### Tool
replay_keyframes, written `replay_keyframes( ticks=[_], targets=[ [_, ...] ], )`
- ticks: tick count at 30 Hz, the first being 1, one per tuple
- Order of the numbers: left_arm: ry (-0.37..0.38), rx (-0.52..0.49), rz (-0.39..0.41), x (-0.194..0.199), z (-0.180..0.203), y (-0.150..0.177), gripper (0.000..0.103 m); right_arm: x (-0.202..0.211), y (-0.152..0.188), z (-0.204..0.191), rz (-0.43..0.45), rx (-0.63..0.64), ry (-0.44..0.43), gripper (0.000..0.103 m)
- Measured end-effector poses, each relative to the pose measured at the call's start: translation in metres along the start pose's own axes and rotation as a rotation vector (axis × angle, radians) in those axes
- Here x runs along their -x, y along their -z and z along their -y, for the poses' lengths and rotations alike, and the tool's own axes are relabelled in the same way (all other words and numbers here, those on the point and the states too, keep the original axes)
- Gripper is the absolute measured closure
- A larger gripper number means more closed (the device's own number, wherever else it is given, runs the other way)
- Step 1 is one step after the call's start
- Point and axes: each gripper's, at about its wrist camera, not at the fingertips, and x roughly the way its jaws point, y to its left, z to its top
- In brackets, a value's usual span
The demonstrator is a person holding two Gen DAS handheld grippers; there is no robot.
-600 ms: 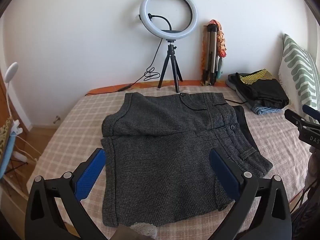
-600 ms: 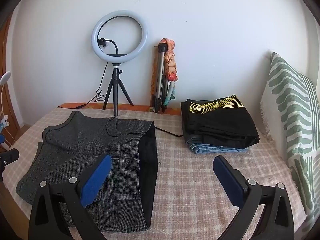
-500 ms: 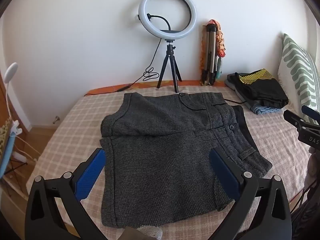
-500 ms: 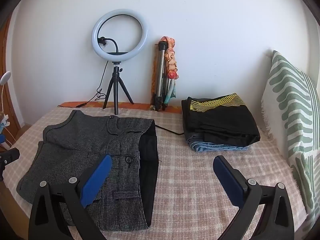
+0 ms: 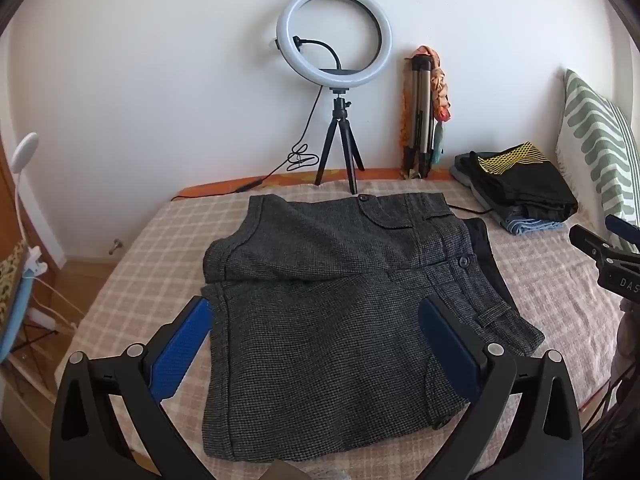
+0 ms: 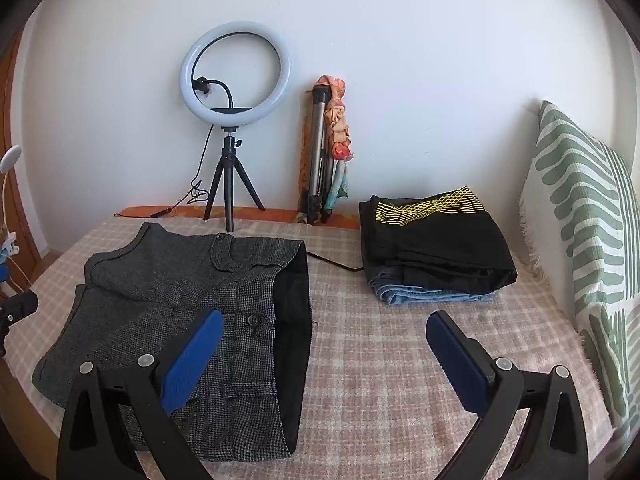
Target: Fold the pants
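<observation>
Already the grey tweed pants (image 5: 336, 300) lie folded over on the bed (image 6: 400, 360), left of the stack of folded clothes (image 6: 436, 252). My left tool (image 5: 316, 344) and right tool (image 6: 320, 360) hover wide open, holding nothing. I judge little remains beyond perhaps one more fold.

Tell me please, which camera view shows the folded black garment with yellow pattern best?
The right wrist view: there the black garment lies near the middle on top of folded jeans, large and unobstructed. The left wrist view shows the same pile small and distorted at the right edge.
</observation>
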Motion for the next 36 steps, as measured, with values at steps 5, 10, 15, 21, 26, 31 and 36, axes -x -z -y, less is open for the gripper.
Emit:
replay_keyframes(
  ticks=[5,10,15,21,26,31,36],
  targets=[
    [-0.001,-0.002,-0.004,-0.0009,0.0019,-0.0001,0.000,-0.0006,0.0003,0.0002,-0.002,-0.003,-0.003,0.000],
    [-0.007,0.005,-0.006,-0.0021,0.0010,-0.0003,0.000,-0.0008,0.0015,0.0003,-0.001,-0.003,-0.004,0.000],
    [-0.011,0.007,0.000,-0.0004,0.0014,0.0009,0.000,-0.0016,0.0021,-0.0002,-0.003,-0.003,-0.005,0.000],
    [-0.007,0.004,-0.001,-0.0003,0.0024,0.0005,0.000,-0.0017,0.0033,0.0000,-0.004,-0.002,-0.008,0.000],
    [-0.009,0.003,0.000,-0.0004,0.0030,0.0000,0.000,-0.0022,0.0029,-0.0003,-0.006,-0.002,-0.005,0.001],
    [-0.008,0.003,0.000,-0.0001,0.0028,0.0005,0.000,-0.0030,0.0029,0.0001,-0.014,-0.007,-0.011,0.001],
    [-0.008,0.003,0.003,-0.0003,0.0019,0.0001,0.000,-0.0028,0.0026,0.0012,-0.017,-0.010,-0.013,0.001]
  ],
)
